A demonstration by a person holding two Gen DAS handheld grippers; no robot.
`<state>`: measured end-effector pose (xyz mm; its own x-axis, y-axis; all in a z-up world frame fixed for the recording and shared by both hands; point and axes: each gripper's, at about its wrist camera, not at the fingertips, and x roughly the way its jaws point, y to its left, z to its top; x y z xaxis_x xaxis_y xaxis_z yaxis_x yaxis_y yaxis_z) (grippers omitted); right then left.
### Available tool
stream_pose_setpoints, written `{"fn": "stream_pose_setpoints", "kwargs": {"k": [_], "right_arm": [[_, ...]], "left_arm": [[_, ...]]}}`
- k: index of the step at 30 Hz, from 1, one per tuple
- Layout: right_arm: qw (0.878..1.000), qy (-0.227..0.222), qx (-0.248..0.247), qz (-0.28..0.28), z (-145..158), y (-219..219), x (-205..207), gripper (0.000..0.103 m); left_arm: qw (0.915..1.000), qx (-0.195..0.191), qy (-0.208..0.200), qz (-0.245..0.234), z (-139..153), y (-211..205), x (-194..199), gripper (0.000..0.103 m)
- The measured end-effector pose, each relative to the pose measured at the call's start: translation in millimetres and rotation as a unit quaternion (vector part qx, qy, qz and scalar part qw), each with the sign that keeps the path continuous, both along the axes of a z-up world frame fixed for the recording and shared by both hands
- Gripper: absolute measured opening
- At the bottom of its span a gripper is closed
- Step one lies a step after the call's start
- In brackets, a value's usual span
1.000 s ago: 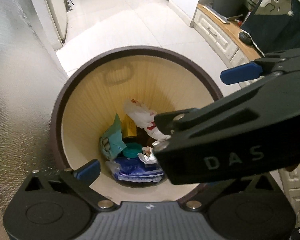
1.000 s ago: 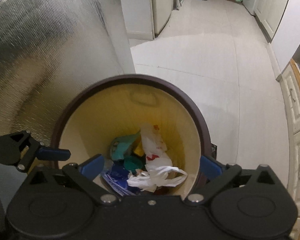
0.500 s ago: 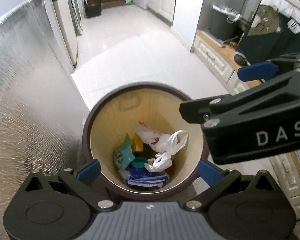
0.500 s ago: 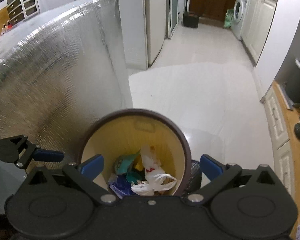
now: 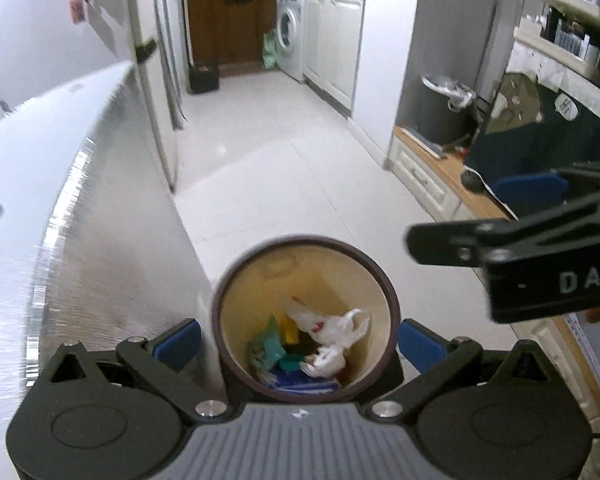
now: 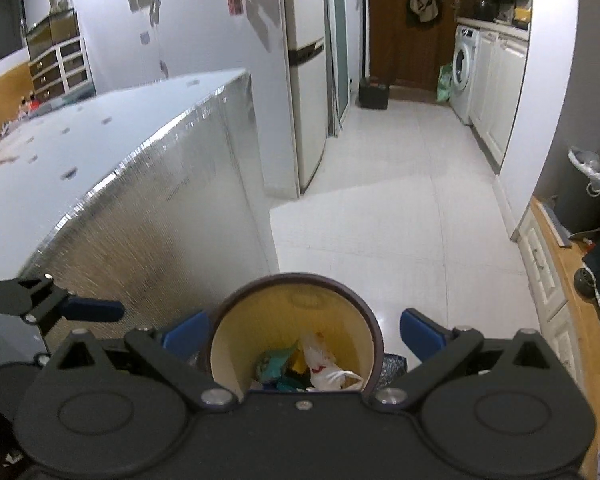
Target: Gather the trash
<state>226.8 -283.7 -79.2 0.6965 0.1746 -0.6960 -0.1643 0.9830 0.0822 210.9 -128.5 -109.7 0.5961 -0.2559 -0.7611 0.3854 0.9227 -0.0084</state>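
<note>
1. Round brown-rimmed, cream-lined trash bin [image 5: 305,322] is sitting on the white tiled floor [image 5: 284,176], holding a crumpled white plastic bag [image 5: 332,330].
2. Left gripper [image 5: 300,338] and right gripper [image 6: 305,330] are hovering above with fingers spread wide, empty.

Floor: pale tiles [image 6: 380,208], glossy, running down a corridor.
Left side: a block wrapped in silver foil [image 6: 148,216], next to a tall refrigerator [image 6: 304,80].
Far end: brown wooden door [image 6: 400,32], white washing machine [image 6: 462,68] beside white cabinets [image 6: 500,92].
Right side: low white drawers with a wooden top [image 5: 440,168].
Light: dim indoor lighting, reflecting off the floor.
</note>
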Motion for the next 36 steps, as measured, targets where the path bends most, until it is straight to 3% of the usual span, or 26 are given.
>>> {"fn": "stream_pose_setpoints", "kwargs": {"k": [9,19,36], "right_arm": [[0.999,-0.033,0.001,-0.026,28.5,-3.7,-45.5,0.103],[0.997,-0.049,0.002,-0.054,35.7,-1.2,-86.5,0.103],[0.994,-0.080,-0.031,-0.067,27.8,23.2,-133.9,0.103]], "left_arm": [[0.9985,-0.010,-0.032,0.042,25.1,26.5,-24.6,0.103],[0.9942,-0.023,-0.069,0.080,45.6,55.8,-53.0,0.103],[0.9897,-0.029,-0.081,0.114,39.0,78.7,-92.4,0.103]]}}
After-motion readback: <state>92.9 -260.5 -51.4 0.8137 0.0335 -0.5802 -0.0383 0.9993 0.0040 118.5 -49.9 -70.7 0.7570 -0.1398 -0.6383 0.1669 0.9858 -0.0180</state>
